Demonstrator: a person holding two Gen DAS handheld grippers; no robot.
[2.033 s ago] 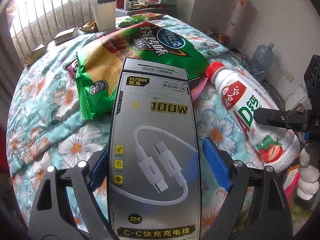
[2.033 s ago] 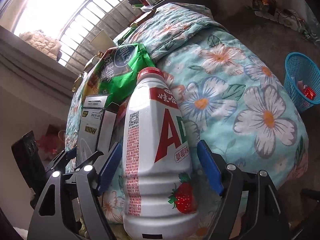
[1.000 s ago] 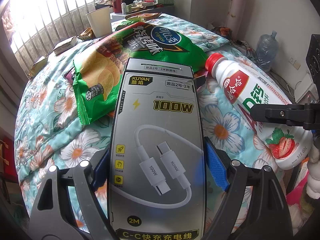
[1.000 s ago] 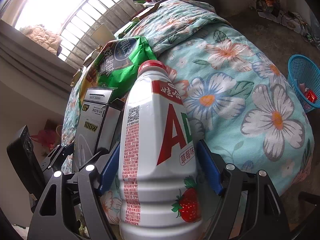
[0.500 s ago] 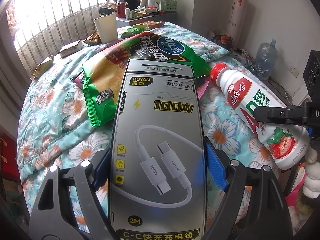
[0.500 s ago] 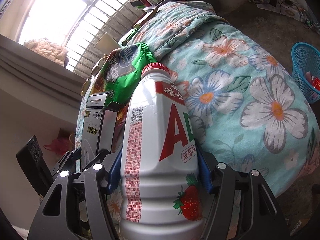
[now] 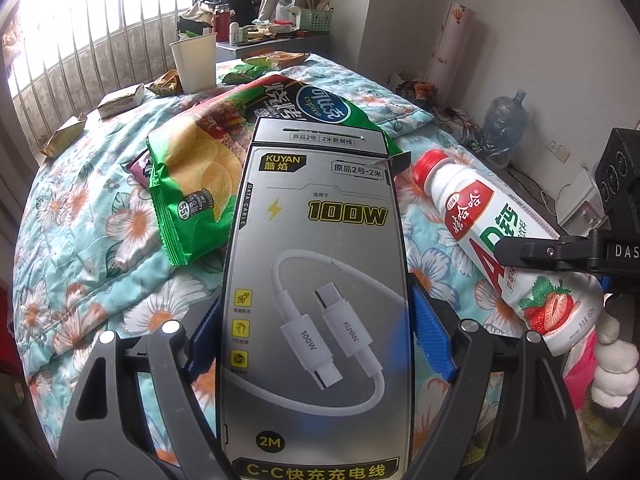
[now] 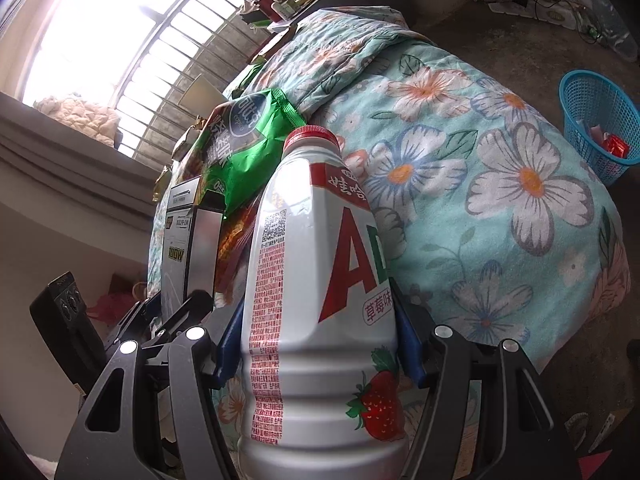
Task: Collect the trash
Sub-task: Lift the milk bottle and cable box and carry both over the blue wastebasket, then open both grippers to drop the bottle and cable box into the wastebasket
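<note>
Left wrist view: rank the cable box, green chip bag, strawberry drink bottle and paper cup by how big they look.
1. cable box, though it sits closest to the lens, which inflates it.
2. green chip bag and strawberry drink bottle look about alike; no ranking.
3. paper cup, smallest, also farthest.

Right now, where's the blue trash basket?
In the right wrist view, the blue trash basket stands on the floor at far right, beyond the floral quilt's edge.
</note>
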